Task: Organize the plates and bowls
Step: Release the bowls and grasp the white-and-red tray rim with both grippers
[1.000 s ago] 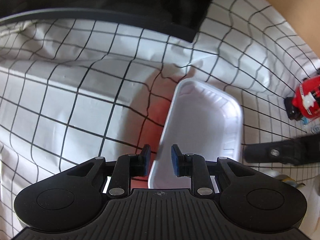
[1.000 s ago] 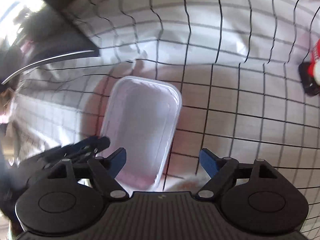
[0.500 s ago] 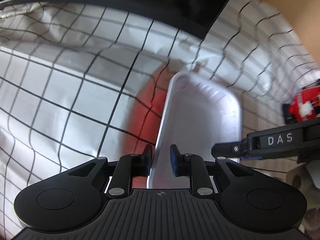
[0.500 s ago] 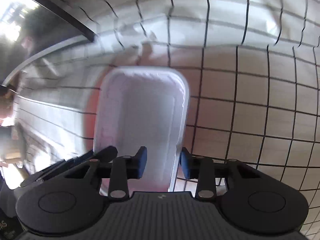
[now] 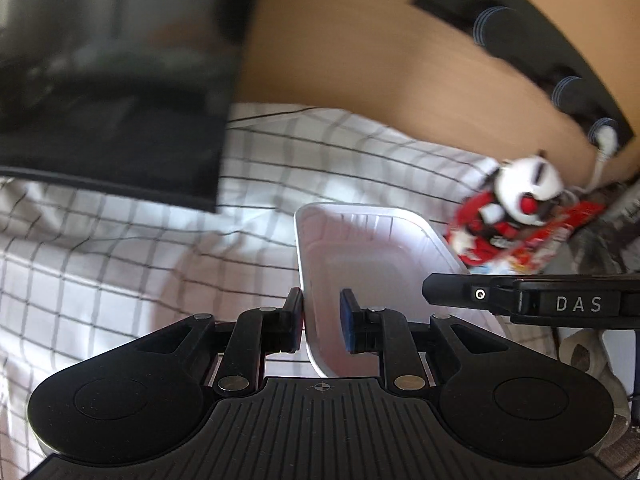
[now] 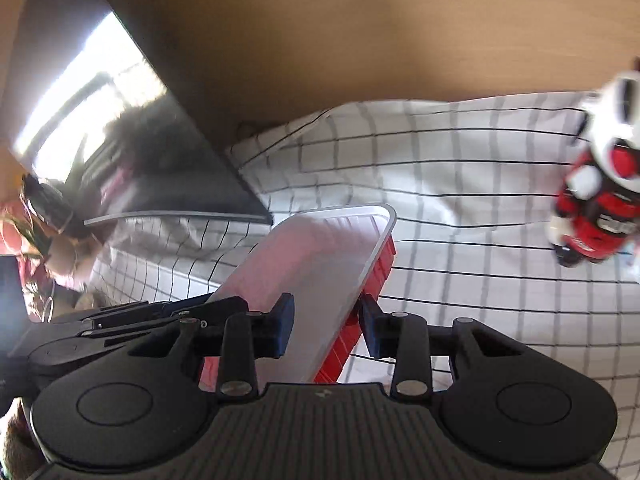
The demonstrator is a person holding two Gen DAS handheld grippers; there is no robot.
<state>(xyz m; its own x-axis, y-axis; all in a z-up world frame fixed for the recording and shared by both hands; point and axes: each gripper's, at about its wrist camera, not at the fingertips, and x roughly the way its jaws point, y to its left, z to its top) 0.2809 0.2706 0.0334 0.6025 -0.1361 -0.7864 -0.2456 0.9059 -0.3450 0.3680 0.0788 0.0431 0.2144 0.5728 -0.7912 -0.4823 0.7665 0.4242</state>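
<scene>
- Now clamped on one long rim of the white tray [image 5: 372, 264]: left hand-held gripper [image 5: 322, 322], jaws narrow, blue pads either side of the wall.
- Likewise pinching the opposite rim: right hand-held gripper [image 6: 326, 324], jaws drawn in close, one pad inside the tray, the other against its red outer wall — closed there within the last second from a wide-open stance.
- Tray itself: rectangular, white inside, red outside, nothing in it; held tilted in the air above the checked cloth [image 5: 120, 248].
- Beyond it on the cloth: a red-and-white toy figure [image 6: 600, 200], well apart from the tray; a dark screen [image 5: 108, 120] at the far left.
- Compared with a second ago: tray no longer lying on the cloth — lifted clear, more of the brown wall [image 6: 360, 32] in view.
</scene>
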